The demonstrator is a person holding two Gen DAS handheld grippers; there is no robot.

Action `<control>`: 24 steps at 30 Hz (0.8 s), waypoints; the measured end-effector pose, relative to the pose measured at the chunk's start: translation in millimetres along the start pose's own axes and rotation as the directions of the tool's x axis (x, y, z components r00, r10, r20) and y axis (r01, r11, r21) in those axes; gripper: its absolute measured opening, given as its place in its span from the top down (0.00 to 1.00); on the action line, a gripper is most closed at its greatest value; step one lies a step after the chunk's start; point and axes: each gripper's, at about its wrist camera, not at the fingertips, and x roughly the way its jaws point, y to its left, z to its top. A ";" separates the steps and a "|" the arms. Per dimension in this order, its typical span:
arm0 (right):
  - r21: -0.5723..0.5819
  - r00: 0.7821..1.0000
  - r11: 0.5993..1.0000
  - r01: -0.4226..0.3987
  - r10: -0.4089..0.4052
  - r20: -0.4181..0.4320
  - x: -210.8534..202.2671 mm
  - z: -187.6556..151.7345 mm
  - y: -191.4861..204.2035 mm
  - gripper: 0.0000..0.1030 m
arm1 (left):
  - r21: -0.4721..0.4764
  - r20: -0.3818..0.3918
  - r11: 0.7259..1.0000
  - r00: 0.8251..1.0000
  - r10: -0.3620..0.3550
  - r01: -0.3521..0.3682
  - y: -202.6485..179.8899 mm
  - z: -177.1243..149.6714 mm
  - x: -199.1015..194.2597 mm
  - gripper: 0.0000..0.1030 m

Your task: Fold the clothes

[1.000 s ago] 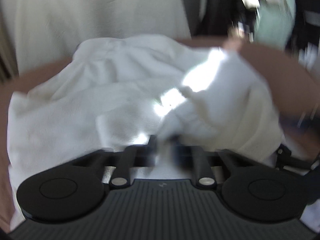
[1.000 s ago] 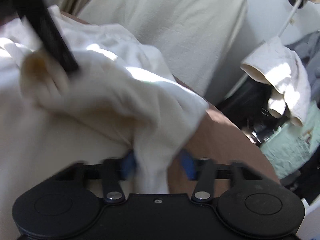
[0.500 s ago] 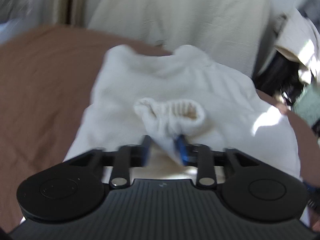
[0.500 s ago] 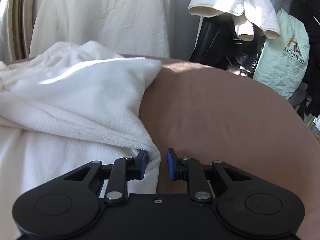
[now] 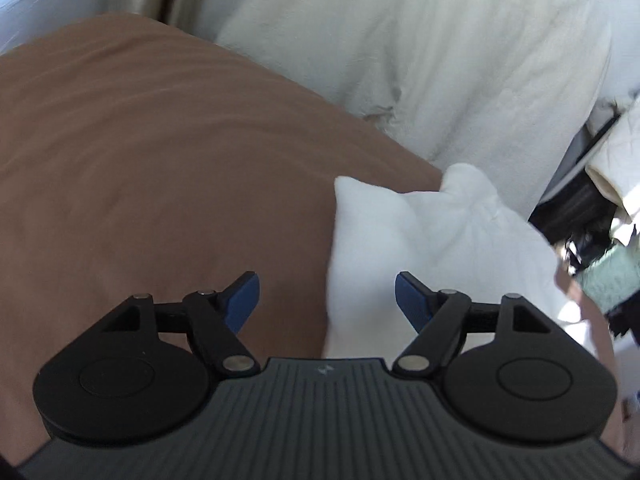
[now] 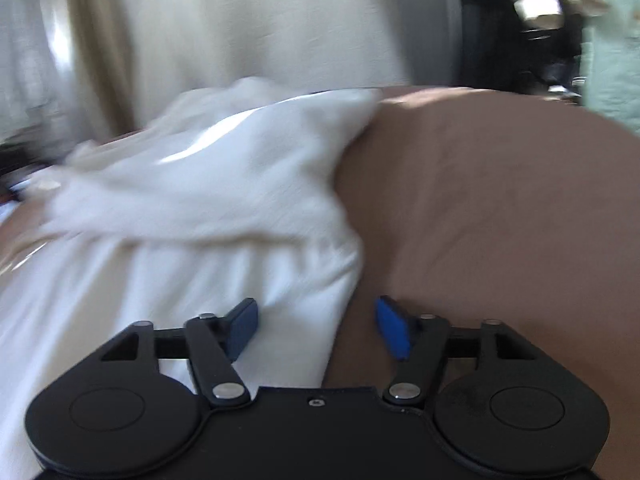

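Both grippers, left [image 5: 327, 294] and right [image 6: 316, 328], fingers spread, hover over white garment [image 6: 224, 184] on brown bedspread [image 6: 500, 208] (cream curtain [image 5: 420, 52] behind)

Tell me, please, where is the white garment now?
The white garment lies on the brown bedcover, left of centre in the right wrist view, its edge between the open right gripper fingers.

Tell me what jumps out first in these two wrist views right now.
The white garment stands out, bunched on the brown bed cover and lit by sun. Both the left gripper and the right gripper are open and hold nothing; the garment's edge lies between each pair of blue pads.
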 end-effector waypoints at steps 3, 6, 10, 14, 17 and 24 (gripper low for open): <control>0.138 0.977 0.968 -0.210 0.211 0.005 -18.2 1.4 -22.2 0.30 | -0.009 -0.111 1.000 0.994 -0.015 0.015 -1.6 10.0 41.0 0.27; 0.347 0.924 0.857 -0.380 0.338 0.176 -32.5 17.0 -54.9 0.30 | 0.029 -0.116 0.997 0.991 -0.073 0.077 -10.3 19.7 56.4 0.22; 0.475 0.920 0.795 -0.378 0.264 0.289 -16.8 54.4 -80.0 0.17 | 0.052 -0.132 0.989 0.982 -0.132 0.140 -14.6 23.7 72.1 0.36; 0.476 0.967 0.843 -0.251 0.203 0.152 42.6 96.5 -74.4 0.15 | 0.240 -0.113 0.967 0.992 -0.059 0.085 -39.0 20.8 65.6 0.82; 0.397 0.975 0.891 -0.219 0.217 0.049 86.8 110.9 -50.8 0.16 | 0.313 -0.031 0.949 0.999 -0.036 0.044 -51.5 25.8 48.9 0.83; -0.047 0.988 0.990 0.130 -0.126 0.092 104.5 134.6 36.9 0.82 | 0.473 0.098 0.875 0.993 0.064 -0.103 -76.6 21.0 37.0 0.81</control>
